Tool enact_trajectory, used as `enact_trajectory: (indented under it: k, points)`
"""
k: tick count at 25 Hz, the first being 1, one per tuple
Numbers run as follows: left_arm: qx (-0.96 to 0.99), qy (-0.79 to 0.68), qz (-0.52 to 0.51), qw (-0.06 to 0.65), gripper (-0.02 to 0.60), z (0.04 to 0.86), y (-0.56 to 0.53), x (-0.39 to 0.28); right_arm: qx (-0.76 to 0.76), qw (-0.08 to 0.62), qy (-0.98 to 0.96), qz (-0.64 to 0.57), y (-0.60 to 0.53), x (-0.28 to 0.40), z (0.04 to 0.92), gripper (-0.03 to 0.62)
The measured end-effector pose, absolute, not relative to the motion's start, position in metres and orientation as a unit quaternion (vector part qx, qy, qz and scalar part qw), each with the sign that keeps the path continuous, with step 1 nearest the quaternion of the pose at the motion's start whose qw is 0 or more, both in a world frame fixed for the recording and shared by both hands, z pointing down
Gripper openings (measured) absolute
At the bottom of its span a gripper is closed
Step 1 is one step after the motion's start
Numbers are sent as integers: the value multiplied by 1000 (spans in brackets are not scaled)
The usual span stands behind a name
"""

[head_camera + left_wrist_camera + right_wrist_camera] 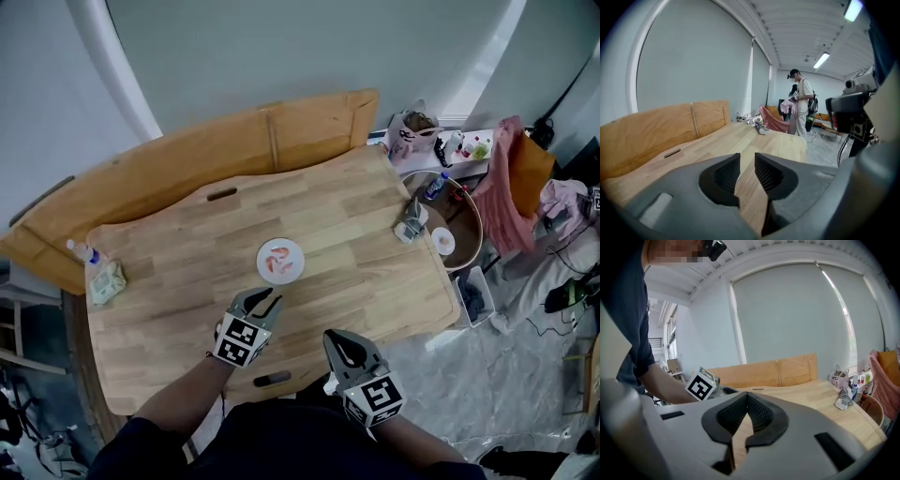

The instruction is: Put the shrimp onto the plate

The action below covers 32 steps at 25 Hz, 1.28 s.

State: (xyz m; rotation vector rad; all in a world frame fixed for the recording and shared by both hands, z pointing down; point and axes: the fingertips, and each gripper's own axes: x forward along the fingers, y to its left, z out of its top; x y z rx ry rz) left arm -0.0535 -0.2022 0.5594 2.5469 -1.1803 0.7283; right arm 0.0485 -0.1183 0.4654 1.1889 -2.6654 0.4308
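Note:
A small white plate (293,249) sits near the middle of the wooden table (356,234), with pink shrimp (277,263) lying on it. My left gripper (263,300) hovers just on the near side of the plate. Its jaws are open by a narrow gap with nothing between them, as the left gripper view (747,161) shows. My right gripper (337,339) is held further back and to the right, past the table's near edge. It is shut and empty (746,397). Neither gripper view shows the plate.
A water bottle (82,251) and a packet (107,281) lie at the table's left end. A grey object (411,221) rests at its right end. Beyond that stand a round side table (472,246) with small items, a pink bag (411,133) and pink cloth (509,183). A person (801,105) stands far off.

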Motion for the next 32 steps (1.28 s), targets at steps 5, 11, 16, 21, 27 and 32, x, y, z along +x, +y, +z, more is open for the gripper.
enact_trajectory:
  k: [5,11,16,21,27,32]
  points:
    - [882,-412,193,123,101,510,-172,-60,390,101,-905,133,-111,30,460,11]
    - [892,-414,143,113,91,462,-136,-74,380,92,-912,128,-103,4,449,9]
    - [899,-407,121,105,59,441,-110,-86,373,89,-916,121,-98,-14,443,11]
    - [905,-401,104,94,26,428,-88,-82,366,88,-920,112,-92,-30,438,9]
    - [913,-389,86,91,6,423,-73,-76,356,89,-924,104,-84,-41,436,9]
    - [918,-381,77,83,6,414,-69,-69,358,87,-925,98,-81,-41,433,9]
